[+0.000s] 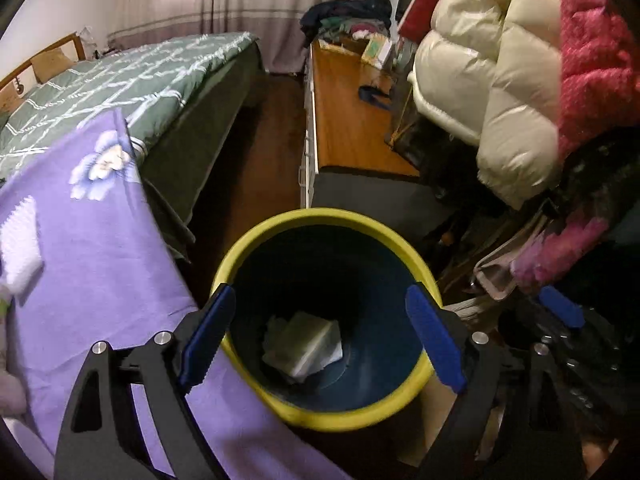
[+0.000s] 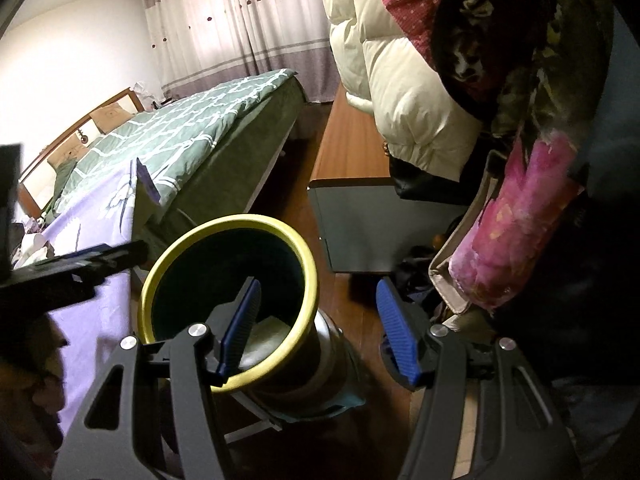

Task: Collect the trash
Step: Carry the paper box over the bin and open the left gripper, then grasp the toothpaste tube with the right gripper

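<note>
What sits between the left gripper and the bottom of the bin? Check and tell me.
Nothing visible. The left gripper hangs with open, empty jaws above the yellow-rimmed bin, whose mouth is uncovered. Crumpled white trash already lies at the bottom. The purple sheet stays beside the rim, not over it.

Left gripper: matte black linkage arms with slotted cut-outs.
Its fingers: long blue pads, toothed along the inner edge.
Pivots: round silver pins — two on each side.
Right gripper: same black frame and silver pins.
Its fingers: blue, finely ribbed pads.
</note>
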Demonstrator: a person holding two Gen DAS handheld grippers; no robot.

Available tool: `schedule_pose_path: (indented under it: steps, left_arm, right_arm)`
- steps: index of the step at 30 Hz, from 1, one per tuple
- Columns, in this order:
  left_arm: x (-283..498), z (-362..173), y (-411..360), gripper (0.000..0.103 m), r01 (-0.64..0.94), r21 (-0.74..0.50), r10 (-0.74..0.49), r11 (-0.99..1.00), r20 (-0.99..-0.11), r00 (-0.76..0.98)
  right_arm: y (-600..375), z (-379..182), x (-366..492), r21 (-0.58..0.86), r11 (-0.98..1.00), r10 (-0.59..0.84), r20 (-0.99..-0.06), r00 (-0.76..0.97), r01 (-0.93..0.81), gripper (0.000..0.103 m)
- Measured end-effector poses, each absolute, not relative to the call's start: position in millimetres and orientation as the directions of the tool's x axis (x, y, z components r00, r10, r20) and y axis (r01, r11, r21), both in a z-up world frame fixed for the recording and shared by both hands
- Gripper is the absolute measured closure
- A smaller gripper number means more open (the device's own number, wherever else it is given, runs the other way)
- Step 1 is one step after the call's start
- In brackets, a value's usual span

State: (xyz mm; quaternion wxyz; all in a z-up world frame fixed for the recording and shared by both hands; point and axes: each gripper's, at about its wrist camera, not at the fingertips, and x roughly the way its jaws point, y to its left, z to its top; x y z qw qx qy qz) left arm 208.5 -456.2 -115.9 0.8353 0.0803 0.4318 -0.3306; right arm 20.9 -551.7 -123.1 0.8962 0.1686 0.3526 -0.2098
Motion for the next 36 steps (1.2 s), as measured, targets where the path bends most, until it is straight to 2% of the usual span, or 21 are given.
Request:
schedule_pose_path:
  steps: [8,15,26,36]
  left_arm:
    - [165.4,-49.6,-360.8,0.008,0.59,-0.106,-0.493,0.801,-0.674,0.549]
    - [139.8,-20.5,-234.1,0.006,0.419,-0.099,-0.388,0.902,-0.612,0.689]
    - [112.7,-28.4,-54.4,0.006,0.046,-0.078,-0.083,0.996,-0.584,0.808]
    - [93.2,-43.2,-4.9,0.006,-0.013,-0.109,-0.052,0.994,-0.574,0.817]
  right_arm:
    - [-528.7,-128.6,29.2,0.156,0.881,-0.215,-0.708,0.672,0.446,0.043]
    - [-474.5,-125.3,51.1,0.146,0.928,-0.141,-0.712,0.688,0.342,0.043]
    - [-334.6,-124.7,87.0,0.132,0.989,0.057,-0.737,0.673,0.06,0.043]
    - [-214.4,-112.6,74.5,0.15,0.973,0.228,-0.736,0.637,-0.175,0.043]
